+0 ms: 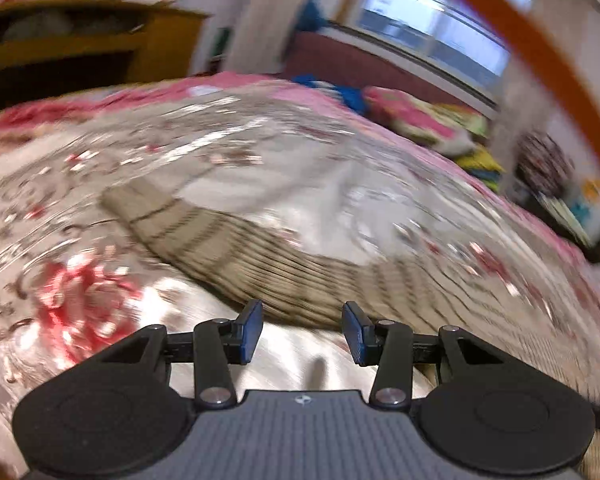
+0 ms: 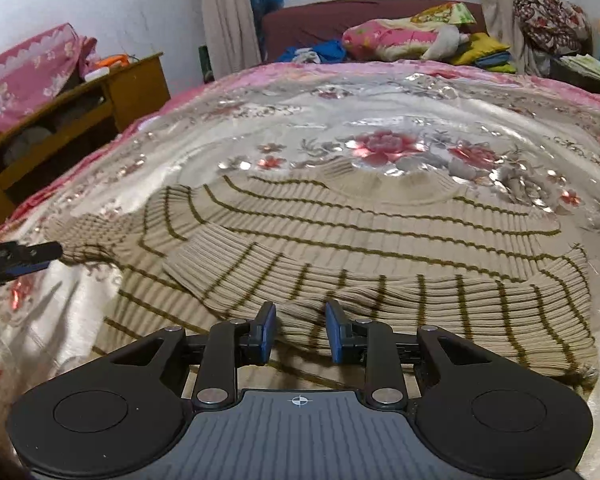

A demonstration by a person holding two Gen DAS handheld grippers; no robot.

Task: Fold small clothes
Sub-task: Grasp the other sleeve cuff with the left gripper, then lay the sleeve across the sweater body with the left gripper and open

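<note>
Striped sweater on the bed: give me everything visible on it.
The striped sweater is a beige ribbed knit with thin olive-brown stripes and a plain ribbed collar at its far end. It lies flat on the shiny floral bedspread. One sleeve is folded across the body, ribbed cuff pointing to the picture's left. The other sleeve stretches out left toward the left hand-held gripper. The right hand-held gripper hovers over the folded sleeve, jaws apart, nothing visibly pinched.

Beige sweater (image 2: 380,240) w/ olive stripes
</note>
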